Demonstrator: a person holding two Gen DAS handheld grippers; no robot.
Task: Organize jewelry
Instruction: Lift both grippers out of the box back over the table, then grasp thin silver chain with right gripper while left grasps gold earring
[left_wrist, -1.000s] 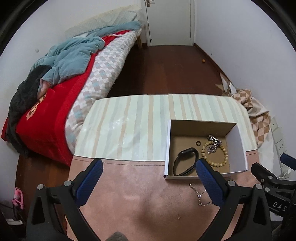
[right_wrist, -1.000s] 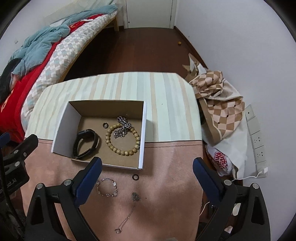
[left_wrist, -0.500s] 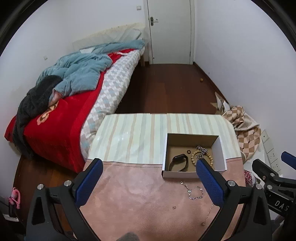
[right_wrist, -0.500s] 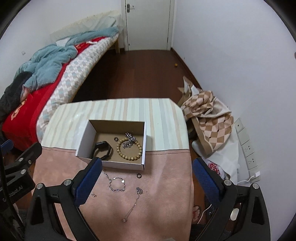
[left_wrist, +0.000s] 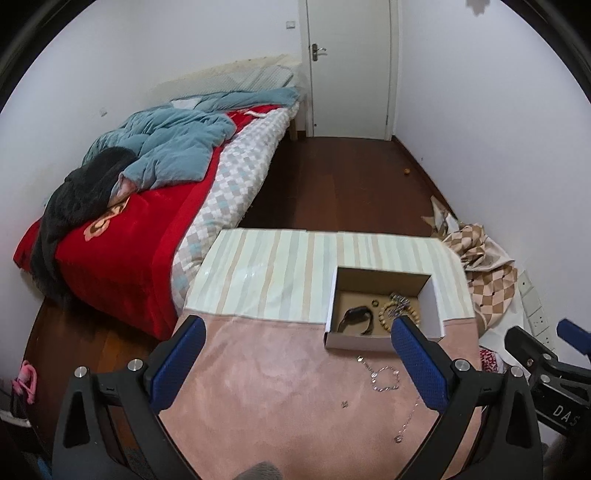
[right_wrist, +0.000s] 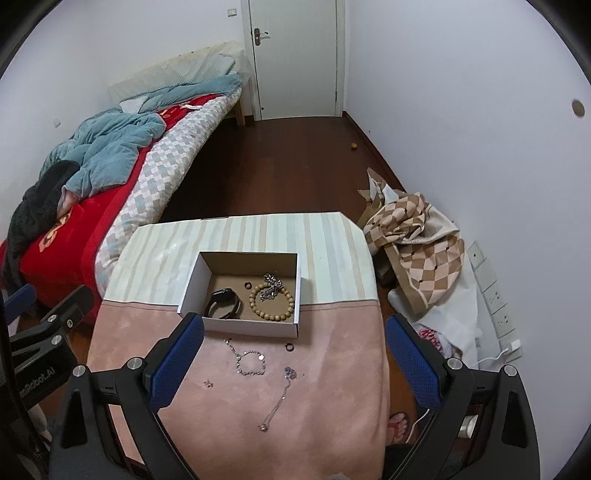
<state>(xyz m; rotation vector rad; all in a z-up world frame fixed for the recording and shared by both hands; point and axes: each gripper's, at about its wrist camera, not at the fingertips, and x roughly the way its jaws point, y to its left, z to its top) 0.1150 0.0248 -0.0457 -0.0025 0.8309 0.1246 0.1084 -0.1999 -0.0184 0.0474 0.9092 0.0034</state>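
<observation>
An open cardboard box (right_wrist: 192, 284) (left_wrist: 330, 306) stands on the table. In it lie a black band (right_wrist: 223, 302), a wooden bead bracelet (right_wrist: 273, 301), a silver chain (right_wrist: 272, 285) and a small dark ring (right_wrist: 248, 285). On the pink cloth in front lie a silver bracelet (right_wrist: 249, 363) (left_wrist: 384, 376), a thin necklace (right_wrist: 279, 398) (left_wrist: 408, 419), a small dark ring (right_wrist: 289, 347) and a tiny stud (right_wrist: 209, 384) (left_wrist: 344, 404). My left gripper (left_wrist: 295, 362) and right gripper (right_wrist: 293, 360) are both open, empty and held high above the table.
The table has a striped cover (right_wrist: 258, 232) at the far half and a pink cloth (right_wrist: 314, 406) at the near half. A bed (left_wrist: 147, 206) stands to the left. A checkered cloth pile (right_wrist: 417, 229) lies on the floor to the right.
Both grippers have risen and drawn back from the table, so the box and jewelry look smaller and farther. Nothing on the table has moved.
</observation>
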